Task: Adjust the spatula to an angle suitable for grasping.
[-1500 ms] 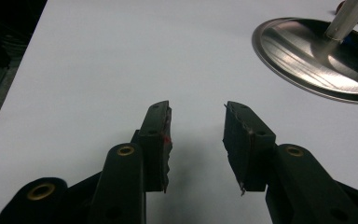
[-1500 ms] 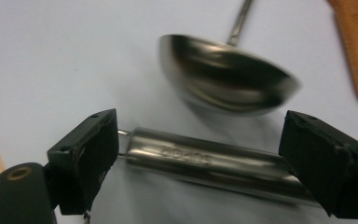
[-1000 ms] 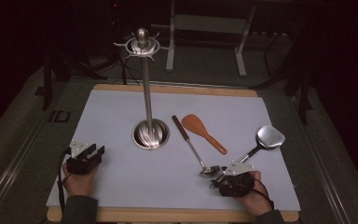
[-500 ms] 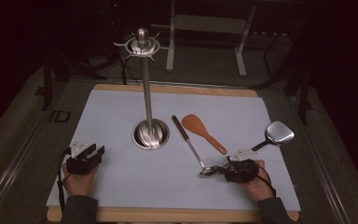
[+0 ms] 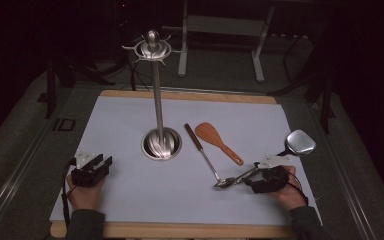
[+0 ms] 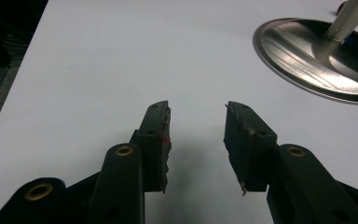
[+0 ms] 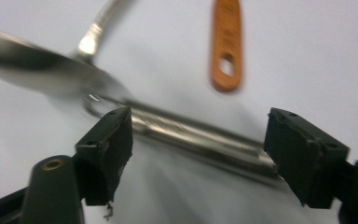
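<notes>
bench (image 5: 130, 210): white top, carries everything.
utensil stand (image 5: 157, 100): tall steel post on a round base, mid-bench; landmark.
steel spatula (image 5: 300, 142): far right of the utensil stand, blade at the bench's right edge, handle running toward the stand under the right hand-held gripper.
wooden spatula (image 5: 217, 141): just right of the stand base, untouched.
ladle (image 5: 207, 162): between stand base and steel spatula handle, bowl touching or just beside the handle tip, cannot tell.
right hand-held gripper (image 7: 200, 140): jaws wide, just been opening; spatula handle lies between them, pads clear.
left hand-held gripper (image 6: 196, 135): left of stand, partly open, nothing between jaws.
step: likely regrasp of the steel spatula.
next: square jaws across handle, close, lift toward stand hooks.
</notes>
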A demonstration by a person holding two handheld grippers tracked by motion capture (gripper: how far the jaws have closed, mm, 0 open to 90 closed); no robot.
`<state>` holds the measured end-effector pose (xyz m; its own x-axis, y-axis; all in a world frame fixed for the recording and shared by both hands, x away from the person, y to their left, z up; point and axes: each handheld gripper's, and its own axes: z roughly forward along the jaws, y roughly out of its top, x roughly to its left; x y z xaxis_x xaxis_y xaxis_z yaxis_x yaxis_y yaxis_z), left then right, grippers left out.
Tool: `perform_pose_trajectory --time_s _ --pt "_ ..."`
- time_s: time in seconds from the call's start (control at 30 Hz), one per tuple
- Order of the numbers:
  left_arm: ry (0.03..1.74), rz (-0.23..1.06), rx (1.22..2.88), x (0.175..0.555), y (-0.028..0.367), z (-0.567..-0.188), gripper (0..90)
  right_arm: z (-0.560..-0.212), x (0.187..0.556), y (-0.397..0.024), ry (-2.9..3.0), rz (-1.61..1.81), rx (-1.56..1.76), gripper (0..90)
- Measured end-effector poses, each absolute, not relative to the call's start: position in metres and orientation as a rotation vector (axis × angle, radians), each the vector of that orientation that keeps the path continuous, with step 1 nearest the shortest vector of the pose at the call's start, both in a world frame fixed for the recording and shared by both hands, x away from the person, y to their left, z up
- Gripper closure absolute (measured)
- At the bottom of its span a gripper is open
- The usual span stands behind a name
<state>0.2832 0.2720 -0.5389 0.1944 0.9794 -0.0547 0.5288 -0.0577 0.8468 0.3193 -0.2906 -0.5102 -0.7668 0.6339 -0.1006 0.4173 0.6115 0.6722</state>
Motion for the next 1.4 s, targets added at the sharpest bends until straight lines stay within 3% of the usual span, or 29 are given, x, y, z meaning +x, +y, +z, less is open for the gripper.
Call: perform_pose_trajectory --time_s 0.33,0.8,0.87,1.0,1.23,1.4 --pt "1.438 0.735 1.698 0.283 0.272 -0.539 60.7 -0.516 0.342 -0.308 2.530 0.788 0.868 19.4" --pt "1.440 0.730 1.693 0.284 0.272 -0.539 60.2 -0.510 0.391 -0.279 2.577 0.764 0.930 37.6" --pt "1.441 0.729 1.691 0.284 0.272 -0.539 60.2 -0.510 0.393 -0.278 2.579 0.754 0.931 37.6" --pt "1.441 0.728 1.690 0.284 0.273 -0.539 60.2 -0.512 0.398 -0.280 2.637 0.636 0.860 26.2" --pt "1.442 0.732 1.702 0.284 0.272 -0.539 60.2 -0.511 0.406 -0.284 2.677 0.615 0.873 25.8" --pt "1.442 0.732 1.702 0.284 0.272 -0.539 60.2 -0.508 0.409 -0.272 2.709 0.569 0.846 37.8"
